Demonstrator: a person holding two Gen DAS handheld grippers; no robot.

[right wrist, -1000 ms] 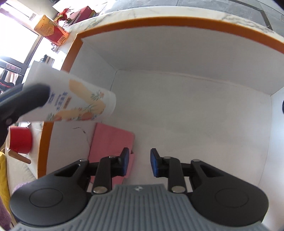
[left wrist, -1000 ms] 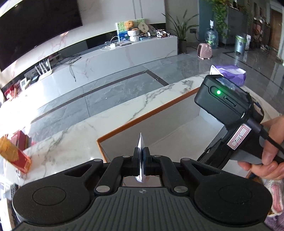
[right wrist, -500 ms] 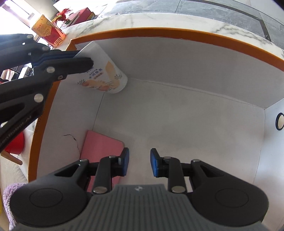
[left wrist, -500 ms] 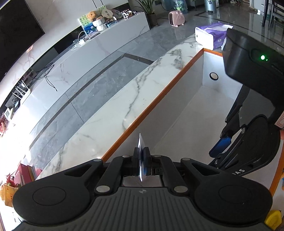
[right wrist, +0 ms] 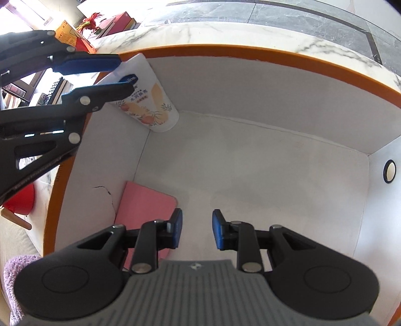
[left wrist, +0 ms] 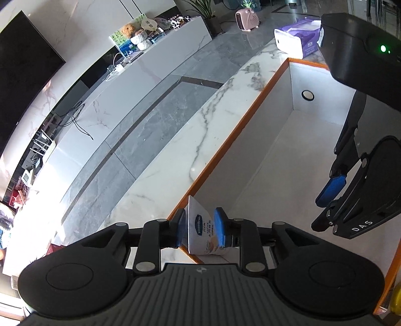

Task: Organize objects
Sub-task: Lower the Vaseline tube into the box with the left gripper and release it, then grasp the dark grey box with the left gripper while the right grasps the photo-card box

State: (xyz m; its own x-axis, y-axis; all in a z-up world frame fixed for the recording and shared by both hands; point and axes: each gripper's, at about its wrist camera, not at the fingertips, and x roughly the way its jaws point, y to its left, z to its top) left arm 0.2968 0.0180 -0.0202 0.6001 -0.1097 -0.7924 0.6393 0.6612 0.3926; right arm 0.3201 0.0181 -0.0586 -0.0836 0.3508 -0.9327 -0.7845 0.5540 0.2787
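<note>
Two grippers hang over the orange-rimmed box point(right wrist: 250, 54). The left gripper point(left wrist: 199, 227) is spreading its jaws, the Vaseline tube point(left wrist: 200, 229) between the pads and leaning into the box's corner (cap end down against the wall). The right gripper point(right wrist: 196, 232) stands partly open, holding nothing, above a pink pad point(right wrist: 142, 203) on the box floor.

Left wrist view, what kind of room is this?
Most likely a home living room: a big dark television on a marble wall, a long low white cabinet under it bearing toys and cables, and a potted plant beside a small pink heater.
</note>
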